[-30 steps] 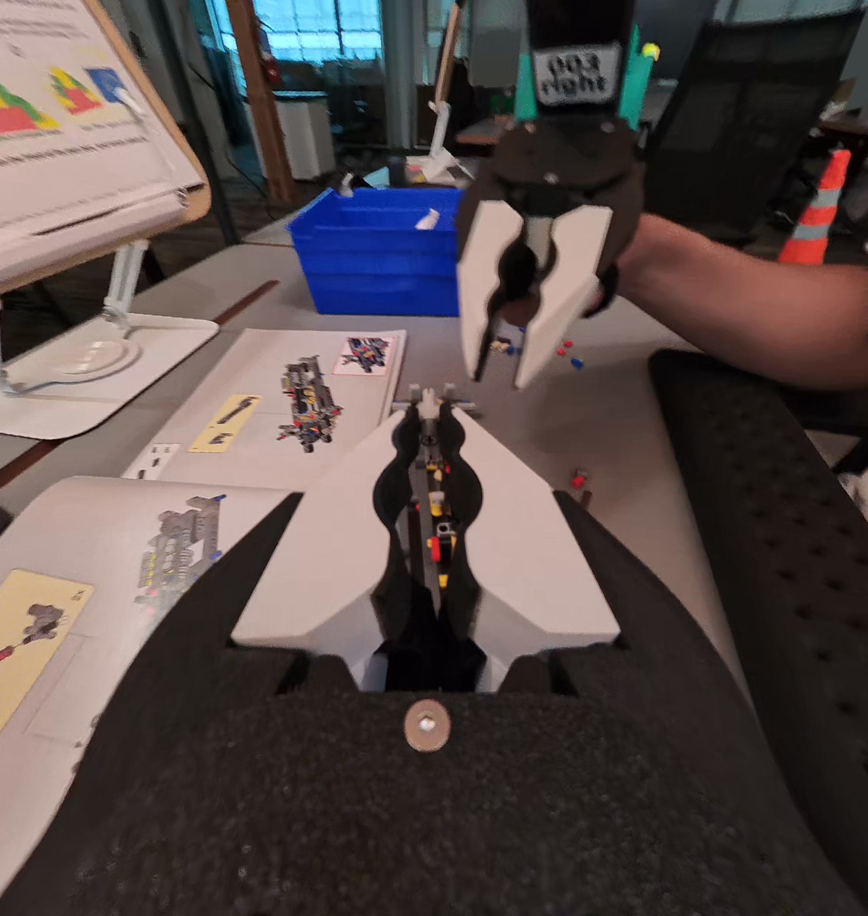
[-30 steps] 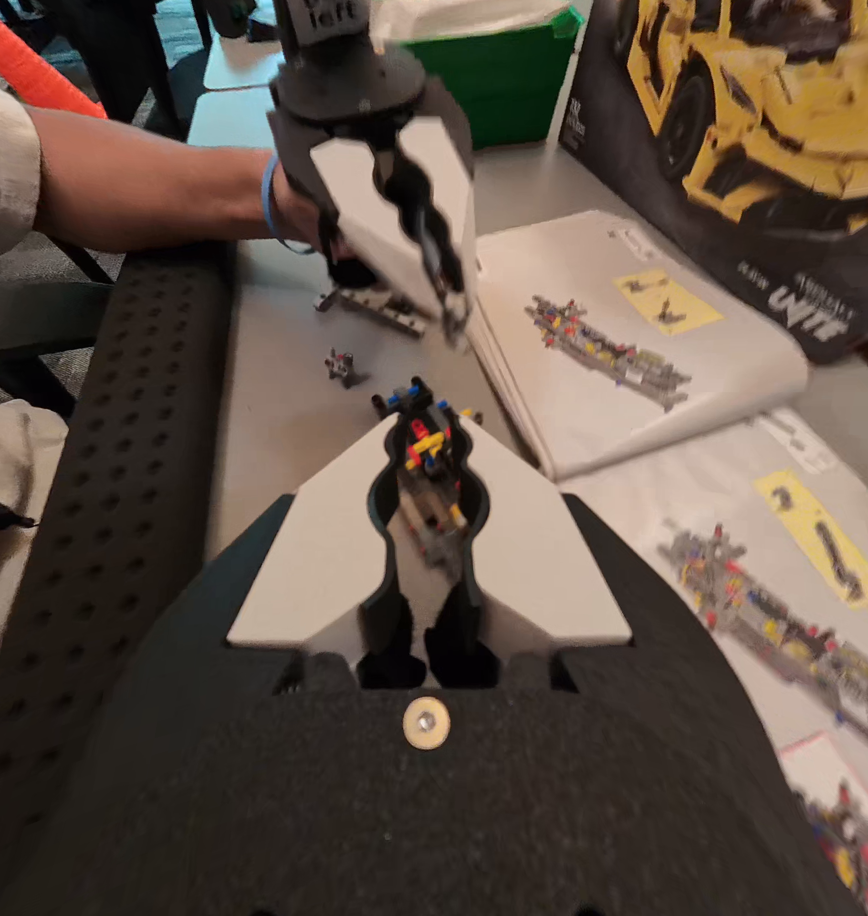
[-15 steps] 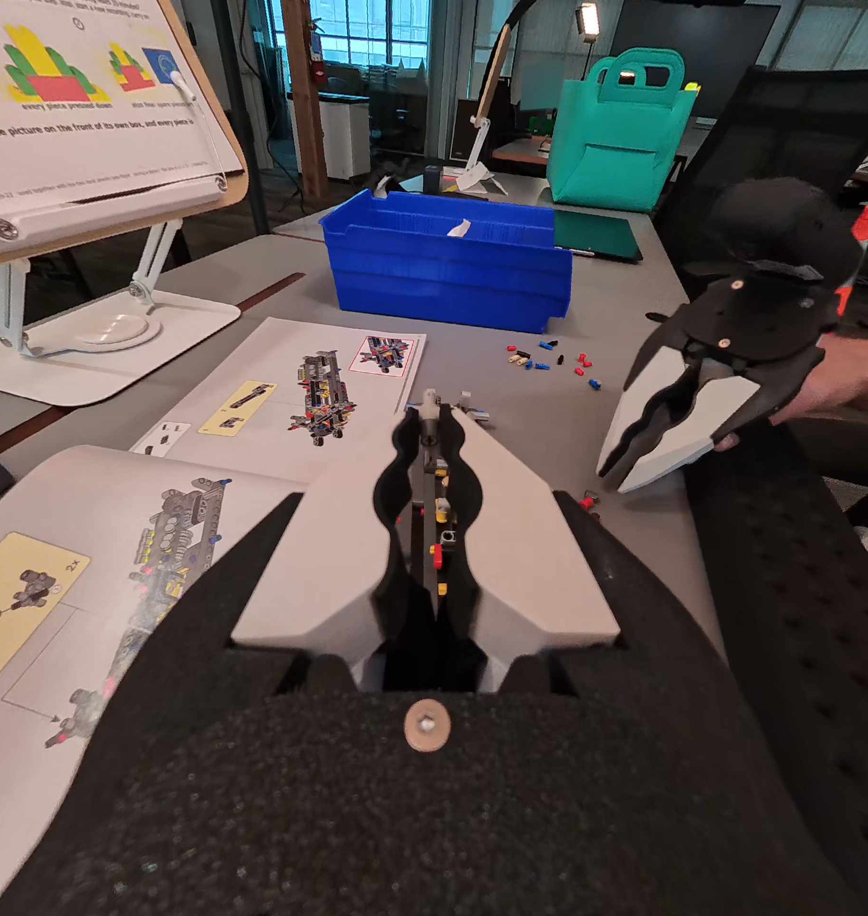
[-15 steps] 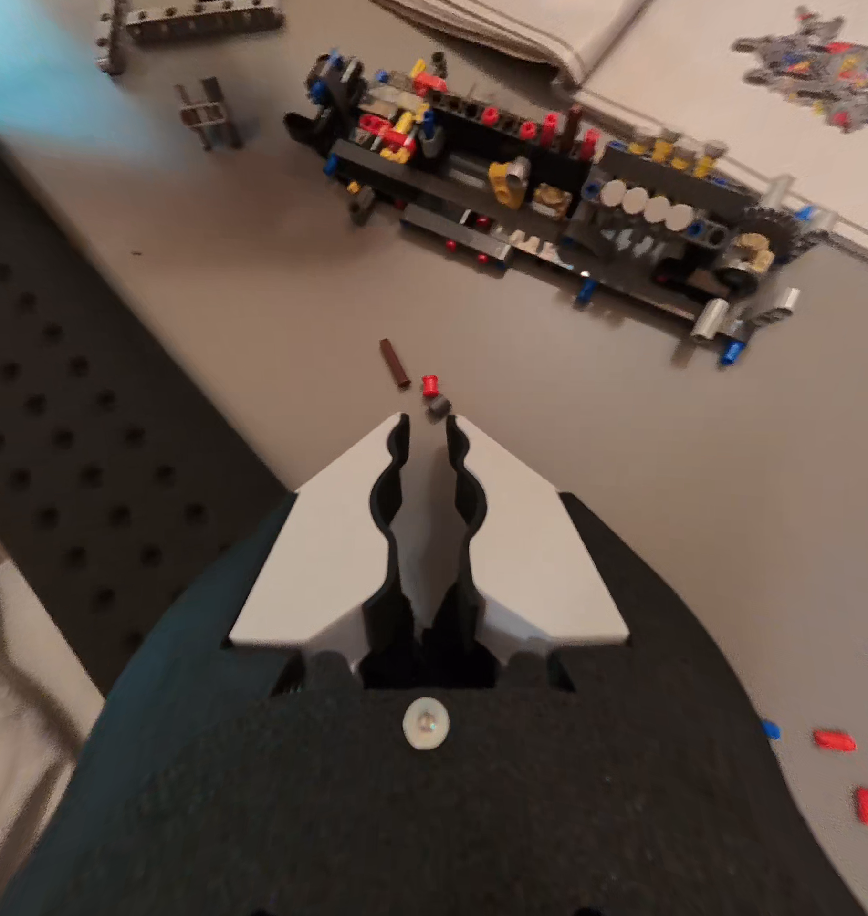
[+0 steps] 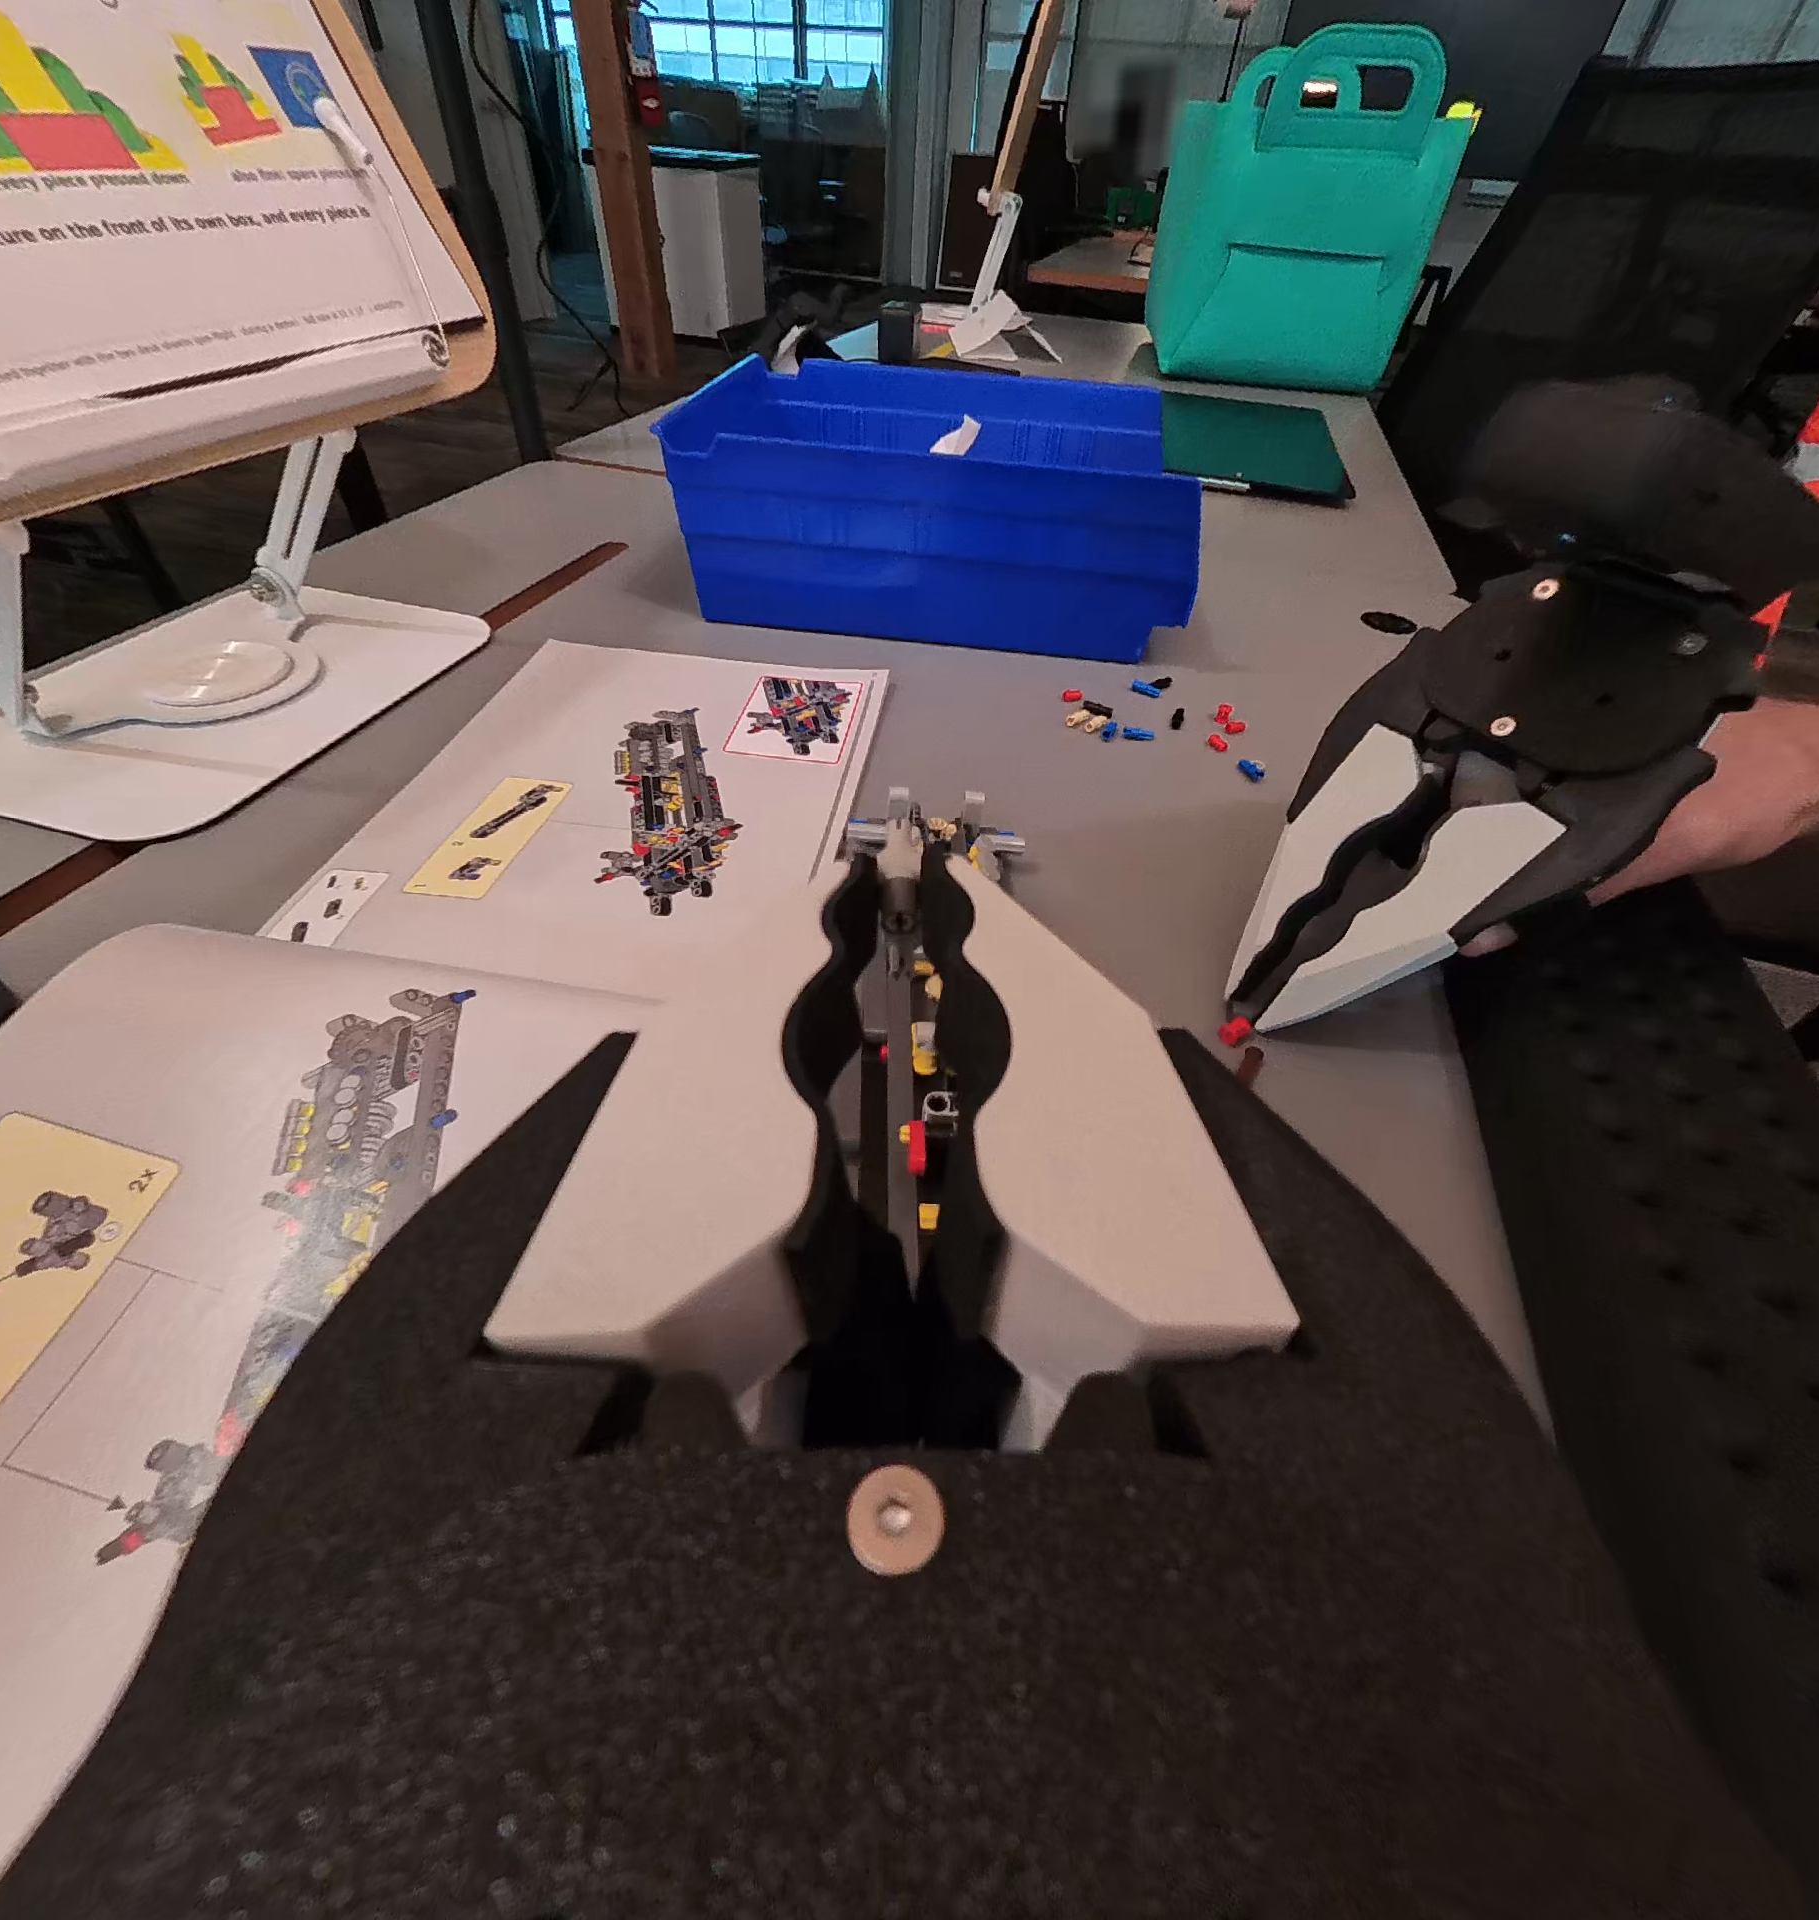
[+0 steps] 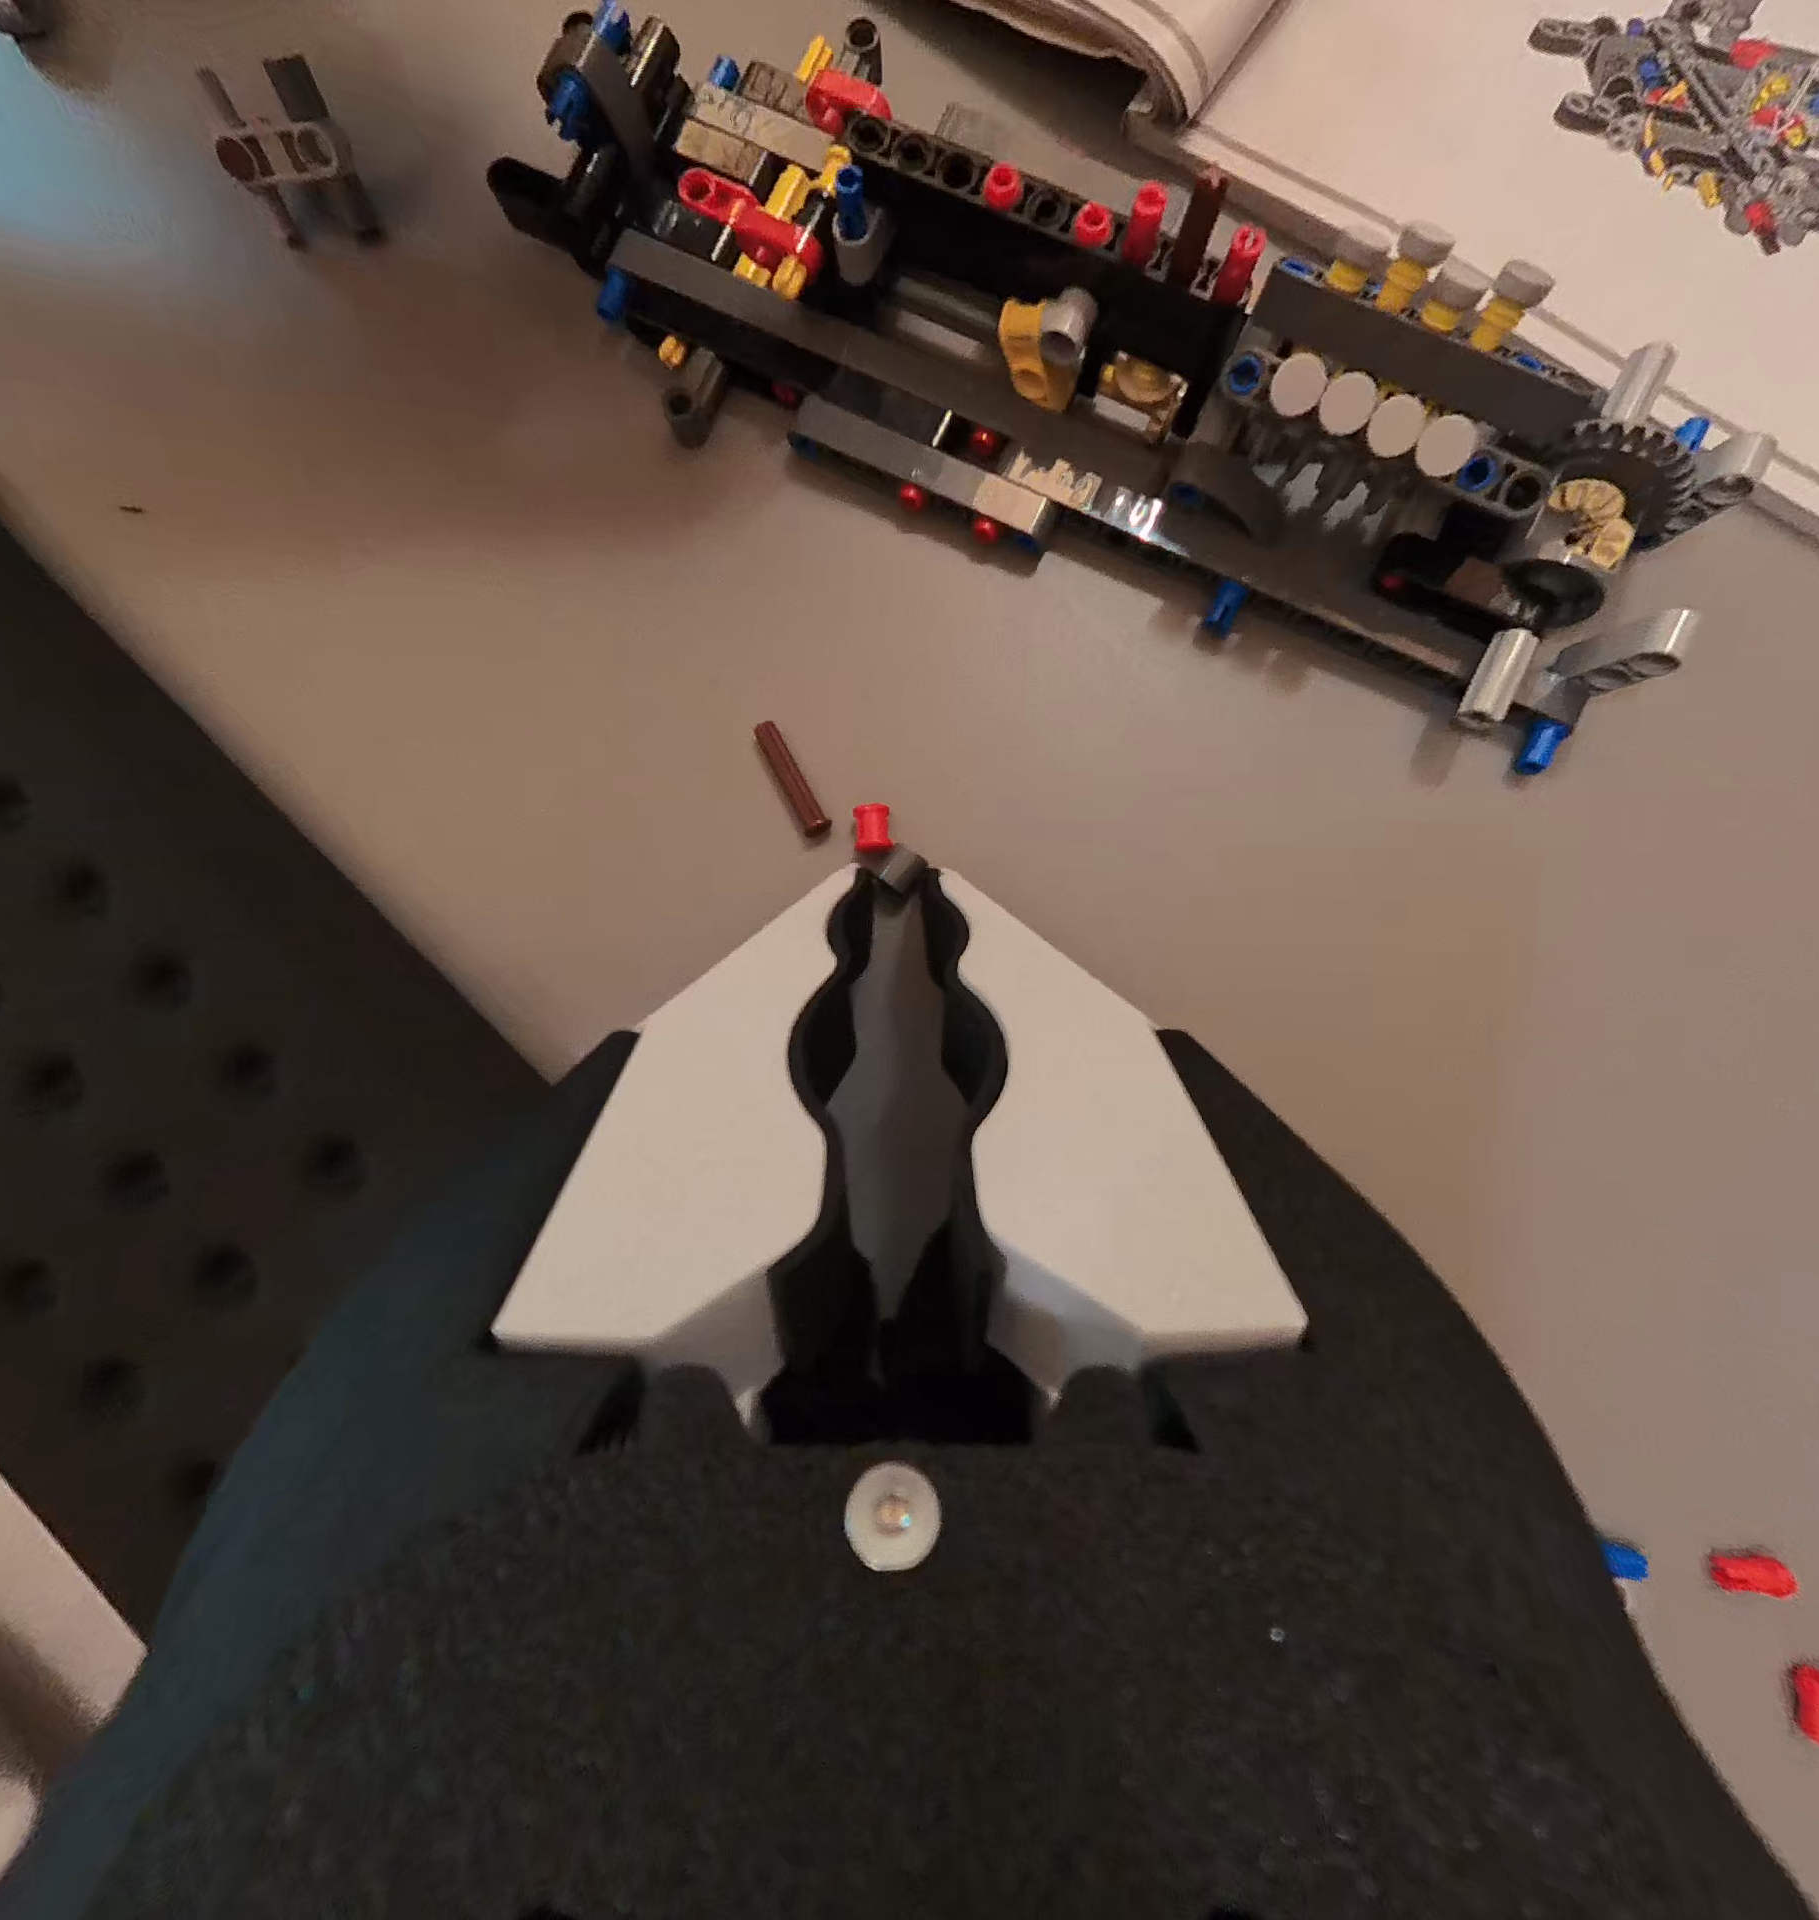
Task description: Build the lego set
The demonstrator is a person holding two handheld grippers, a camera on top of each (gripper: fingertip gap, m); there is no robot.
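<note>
Your left gripper [image 5: 900, 883] hangs over the long lego build [image 5: 910, 1039], and its white, wavy-edged fingers sit close on each side of it; you cannot tell if they really squeeze it. The build lies flat on the smooth gray bench [image 5: 1144, 883], just beside the open paper booklet [image 5: 593, 800] with its car pictures. From your right side, the build [image 6: 1092, 353] is a long, bumpy bar of black and gray beams with red, yellow and blue pins and a dark toothed gear at one end. Your right gripper [image 6: 894, 883] points down at the bench, and its tips pinch a tiny gray piece with a red pin [image 6: 869, 828] sticking out. A thin brown rod [image 6: 791, 779] lies just beside it. In the left view the right gripper [image 5: 1243, 1023] touches down near the bumpy black foam mat [image 5: 1663, 1195]. Small loose pins [image 5: 1159, 722] are scattered near a shiny blue plastic bin [image 5: 936, 540]. A teal cloth bag [image 5: 1300, 208] stands far behind.
</note>
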